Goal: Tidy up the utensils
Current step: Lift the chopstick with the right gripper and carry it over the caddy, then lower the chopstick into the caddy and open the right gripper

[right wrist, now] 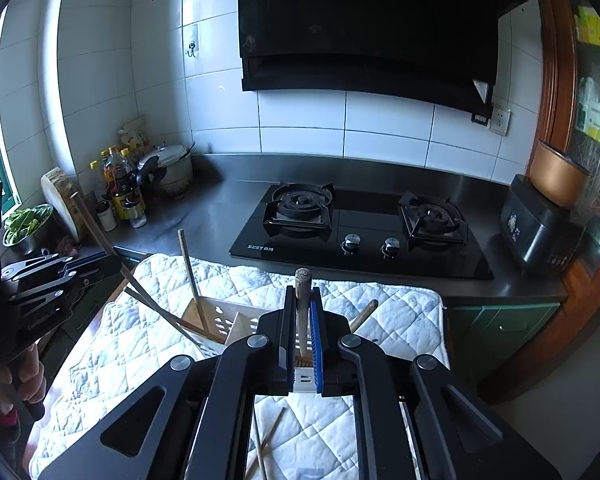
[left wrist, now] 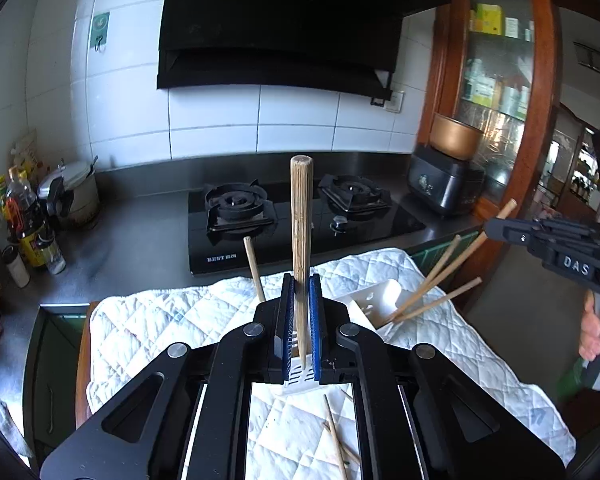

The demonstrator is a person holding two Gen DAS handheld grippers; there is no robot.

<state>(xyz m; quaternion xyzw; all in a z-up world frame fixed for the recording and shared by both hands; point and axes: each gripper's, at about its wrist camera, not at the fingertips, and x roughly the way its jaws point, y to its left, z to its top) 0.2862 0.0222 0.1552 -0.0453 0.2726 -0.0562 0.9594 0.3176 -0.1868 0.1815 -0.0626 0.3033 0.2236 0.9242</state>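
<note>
I'm running both claws here. Left claw [left wrist: 301, 304] is clamping one chopstick [left wrist: 301, 216] upright over the white holder [left wrist: 374, 300]; right claw [right wrist: 303, 320] is pinching another chopstick [right wrist: 302, 300] the same way. Several are already standing in the holder, but a few loose ones [left wrist: 334, 436] are lying on the quilted cloth [left wrist: 160, 312], so roughly halfway, I'd guess.

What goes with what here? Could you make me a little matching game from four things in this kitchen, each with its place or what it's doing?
1 left gripper
2 copper pot
3 loose chopsticks
4 white holder

a on the black cooker
b flat on the quilted cloth
c clamping an upright chopstick
d holding slanted chopsticks

Pairs: 1-c, 2-a, 3-b, 4-d
</note>
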